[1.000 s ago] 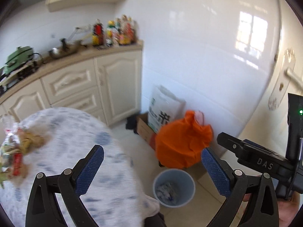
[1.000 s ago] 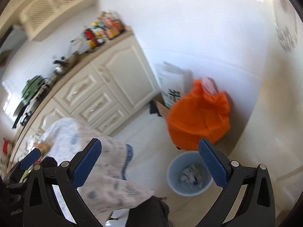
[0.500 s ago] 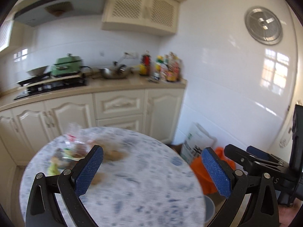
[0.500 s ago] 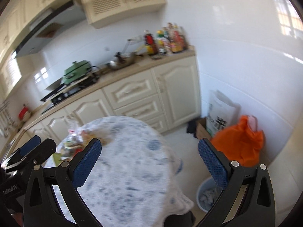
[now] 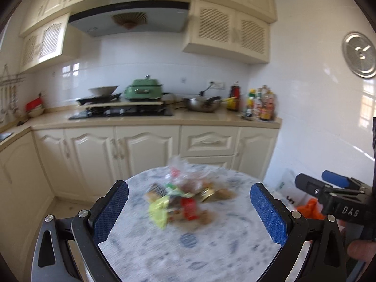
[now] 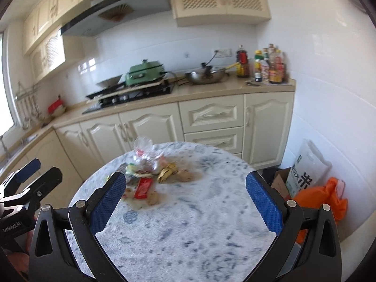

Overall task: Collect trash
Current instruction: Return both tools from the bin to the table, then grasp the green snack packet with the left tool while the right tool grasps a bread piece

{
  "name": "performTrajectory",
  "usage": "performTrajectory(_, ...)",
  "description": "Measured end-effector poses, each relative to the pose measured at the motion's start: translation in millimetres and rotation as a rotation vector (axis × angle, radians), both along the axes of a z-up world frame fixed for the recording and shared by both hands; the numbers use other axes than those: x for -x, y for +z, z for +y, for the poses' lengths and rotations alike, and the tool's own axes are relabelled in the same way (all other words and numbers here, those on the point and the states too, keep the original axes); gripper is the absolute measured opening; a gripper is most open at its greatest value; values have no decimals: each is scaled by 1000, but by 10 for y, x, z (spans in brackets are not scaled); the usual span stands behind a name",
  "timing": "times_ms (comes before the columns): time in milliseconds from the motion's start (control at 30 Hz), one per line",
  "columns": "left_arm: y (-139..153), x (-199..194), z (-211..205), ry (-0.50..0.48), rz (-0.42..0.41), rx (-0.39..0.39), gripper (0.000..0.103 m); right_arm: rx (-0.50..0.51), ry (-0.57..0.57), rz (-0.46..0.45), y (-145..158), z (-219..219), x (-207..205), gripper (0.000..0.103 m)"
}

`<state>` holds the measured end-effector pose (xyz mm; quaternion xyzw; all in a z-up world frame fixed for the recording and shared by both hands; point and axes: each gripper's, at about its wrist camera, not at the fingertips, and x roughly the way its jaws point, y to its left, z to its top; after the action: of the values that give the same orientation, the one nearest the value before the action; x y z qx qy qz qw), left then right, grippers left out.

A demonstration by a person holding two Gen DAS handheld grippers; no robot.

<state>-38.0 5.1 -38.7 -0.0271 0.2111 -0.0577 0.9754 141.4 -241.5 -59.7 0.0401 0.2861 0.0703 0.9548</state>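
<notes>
A pile of trash (image 5: 181, 202) lies on a round table with a blue-and-white cloth (image 5: 188, 253): a clear plastic bag, yellow and red wrappers, a gold lid, brown scraps. The right wrist view shows the same pile (image 6: 150, 176) on the table (image 6: 199, 223), left of centre. My left gripper (image 5: 189, 213) is open and empty, held above the table's near side, short of the pile. My right gripper (image 6: 185, 204) is open and empty, right of the pile. Each gripper shows at the edge of the other's view.
Cream kitchen cabinets (image 6: 211, 117) and a counter with a stove, green pot (image 6: 144, 71), wok and bottles stand behind the table. An orange bag (image 6: 322, 202), a white sack (image 6: 305, 171) and a cardboard box sit on the floor at the right wall.
Both grippers have swung up and left from the floor bin and orange bag to face the table. The trash pile now sits centred ahead. Both stayed open.
</notes>
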Motion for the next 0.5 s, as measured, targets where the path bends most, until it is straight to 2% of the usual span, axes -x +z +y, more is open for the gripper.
performTrajectory(233,-173,-38,67,65,74,-5,102,29,56,54,-237,241,-156,103)
performTrajectory(333,-157,-216,101,70,93,0,102,39,70,85,-375,336,-272,103)
performTrajectory(500,-328,-638,197,73,140,-3,102,50,86,148,-671,452,-497,103)
